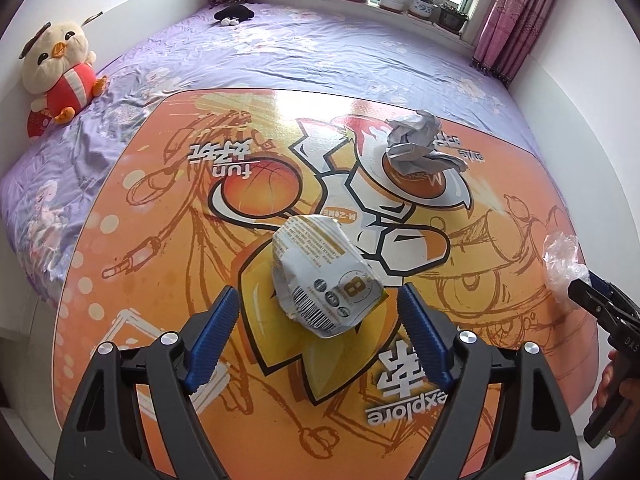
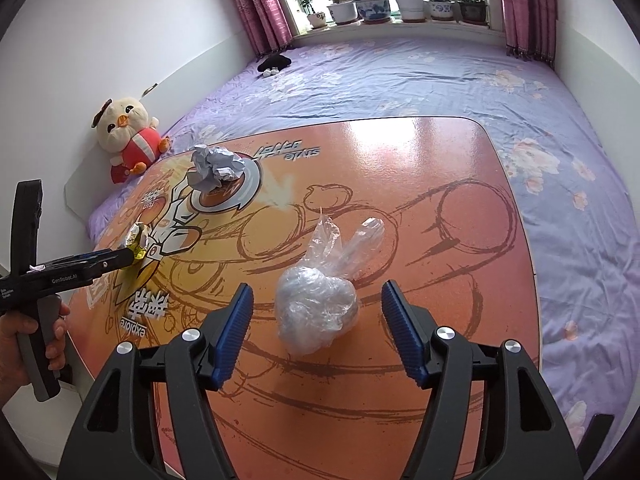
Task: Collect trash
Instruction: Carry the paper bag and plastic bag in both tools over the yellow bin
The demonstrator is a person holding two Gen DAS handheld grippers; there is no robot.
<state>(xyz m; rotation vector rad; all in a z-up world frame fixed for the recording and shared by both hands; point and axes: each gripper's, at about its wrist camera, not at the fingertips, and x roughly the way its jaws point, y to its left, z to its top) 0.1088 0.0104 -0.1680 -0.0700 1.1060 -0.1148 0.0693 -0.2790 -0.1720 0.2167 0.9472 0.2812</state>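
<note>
left wrist view: my left gripper [image 1: 320, 316] points down at the orange printed worktop [image 1: 168, 216]. jaws stand apart, blue pads on either side of a crumpled printed wrapper [image 1: 320, 280] with a barcode; neither pad touches it, gaps show on both sides. the wrapper lies flat on the worktop, its near end between the pad tips, the rest running toward 12 o'clock.

a crumpled grey paper ball [image 1: 420, 144] sits on the worktop at about 1 o'clock from the wrapper, well apart from it. at 3 o'clock, near the worktop edge, part of a clear plastic bag [image 1: 562, 256] shows, with my right gripper just beside it.

right wrist view: my right gripper [image 2: 318, 312] also has its jaws apart. the clear plastic bag [image 2: 320, 304], knotted into a lump with two loose ends pointing toward 1 o'clock, lies on the worktop between the pads, touching neither. the grey paper ball [image 2: 216, 168] is at 11 o'clock, well apart. the left gripper reaches in from 9 o'clock, held by a hand [image 2: 28, 344].

the worktop rests on a bed with a purple floral sheet [image 2: 440, 80]. a plush chick [image 2: 128, 136] leans on the wall at 10 o'clock; potted plants [image 2: 376, 4] line the windowsill at 12 o'clock.
</note>
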